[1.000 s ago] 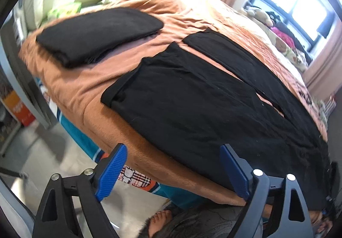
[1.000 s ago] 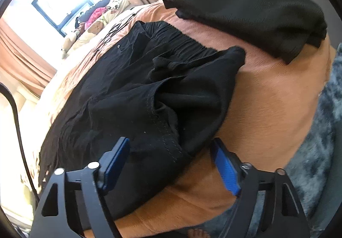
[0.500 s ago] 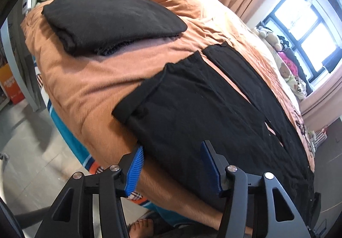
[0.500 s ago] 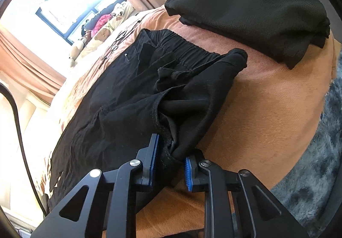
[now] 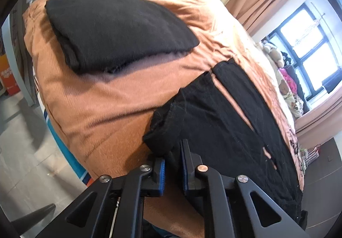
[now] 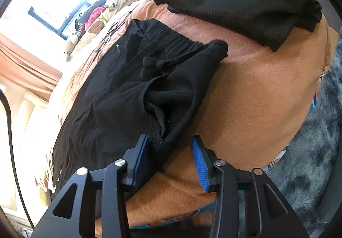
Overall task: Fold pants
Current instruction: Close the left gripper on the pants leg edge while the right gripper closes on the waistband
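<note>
One black pants (image 5: 224, 122) on orange bedspread (image 5: 102, 97); one folded black garment (image 5: 115, 28) beyond. Left gripper (image 5: 173, 170) closing, pinching pants hem. Right gripper (image 6: 171, 159) opening, waistband edge between jaws.

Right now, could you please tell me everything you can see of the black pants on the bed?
The black pants are thin matte fabric, spread along the orange bedcover, legs running side by side. The left claw is closing on a bunched hem. The waist end has a gathered waistband and lies rumpled, with a fold between the opening right claw jaws, whose pads are not gripping it.

Bright window (image 6: 64, 7) glare, fisheye-warped edges
</note>
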### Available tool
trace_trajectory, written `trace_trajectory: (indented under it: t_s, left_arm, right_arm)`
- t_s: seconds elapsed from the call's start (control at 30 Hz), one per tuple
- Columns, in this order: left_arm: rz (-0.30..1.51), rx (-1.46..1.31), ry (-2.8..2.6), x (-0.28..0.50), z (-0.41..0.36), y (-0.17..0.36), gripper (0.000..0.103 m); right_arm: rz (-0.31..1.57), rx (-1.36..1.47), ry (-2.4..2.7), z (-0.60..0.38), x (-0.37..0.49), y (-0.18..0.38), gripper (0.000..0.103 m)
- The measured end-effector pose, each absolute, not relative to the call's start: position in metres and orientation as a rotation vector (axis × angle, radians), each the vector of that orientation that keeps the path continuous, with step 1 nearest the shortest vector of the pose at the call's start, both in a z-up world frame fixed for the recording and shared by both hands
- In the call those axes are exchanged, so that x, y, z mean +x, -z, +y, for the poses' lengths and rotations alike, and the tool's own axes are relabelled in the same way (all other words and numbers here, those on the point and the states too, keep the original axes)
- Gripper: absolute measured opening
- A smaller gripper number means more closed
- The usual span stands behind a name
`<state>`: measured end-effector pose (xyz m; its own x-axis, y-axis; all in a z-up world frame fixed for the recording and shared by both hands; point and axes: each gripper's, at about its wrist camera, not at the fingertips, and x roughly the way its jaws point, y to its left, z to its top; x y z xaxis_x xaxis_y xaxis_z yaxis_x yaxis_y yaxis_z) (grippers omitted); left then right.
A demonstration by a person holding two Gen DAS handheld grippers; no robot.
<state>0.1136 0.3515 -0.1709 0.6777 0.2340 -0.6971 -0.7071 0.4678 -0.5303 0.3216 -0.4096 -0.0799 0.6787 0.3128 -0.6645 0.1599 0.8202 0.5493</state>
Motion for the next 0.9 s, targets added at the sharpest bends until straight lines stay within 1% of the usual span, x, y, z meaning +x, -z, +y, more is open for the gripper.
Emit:
trace_trajectory:
  t_s: [0.03, 0.07, 0.13, 0.27, 0.7, 0.73, 0.77, 0.83, 0.87, 0.9]
  left_arm:
    - [0.589, -0.899, -0.623, 0.115, 0.350, 0.168, 0.010]
    - [0.589, -0.890, -0.631, 0.116, 0.349, 0.166, 0.009]
    - [0.592, -0.884, -0.641, 0.118, 0.348, 0.162, 0.008]
    - [0.581, -0.860, -0.663, 0.119, 0.346, 0.149, 0.008]
    - [0.546, -0.815, -0.684, 0.128, 0.342, 0.120, 0.005]
    - [0.541, -0.812, -0.684, 0.129, 0.342, 0.117, 0.005]
    - [0.536, -0.807, -0.684, 0.130, 0.341, 0.114, 0.005]
    - [0.526, -0.803, -0.680, 0.132, 0.341, 0.108, 0.005]
    - [0.519, -0.802, -0.677, 0.132, 0.341, 0.105, 0.005]
    - [0.510, -0.799, -0.675, 0.133, 0.341, 0.100, 0.005]
  right_arm:
    - [0.829, 0.610, -0.094, -0.411, 0.319, 0.079, 0.054]
    - [0.825, 0.601, -0.090, -0.413, 0.316, 0.080, 0.060]
    - [0.817, 0.628, -0.097, -0.419, 0.311, 0.085, 0.062]
    - [0.821, 0.706, -0.113, -0.433, 0.319, 0.103, 0.062]
    - [0.719, 0.805, -0.141, -0.452, 0.360, 0.108, 0.062]
    - [0.712, 0.804, -0.135, -0.452, 0.362, 0.107, 0.057]
    - [0.707, 0.798, -0.135, -0.452, 0.364, 0.105, 0.035]
    - [0.720, 0.776, -0.110, -0.451, 0.366, 0.100, 0.012]
    - [0.711, 0.785, -0.115, -0.452, 0.364, 0.096, 0.007]
    - [0.699, 0.787, -0.126, -0.451, 0.361, 0.092, 0.005]
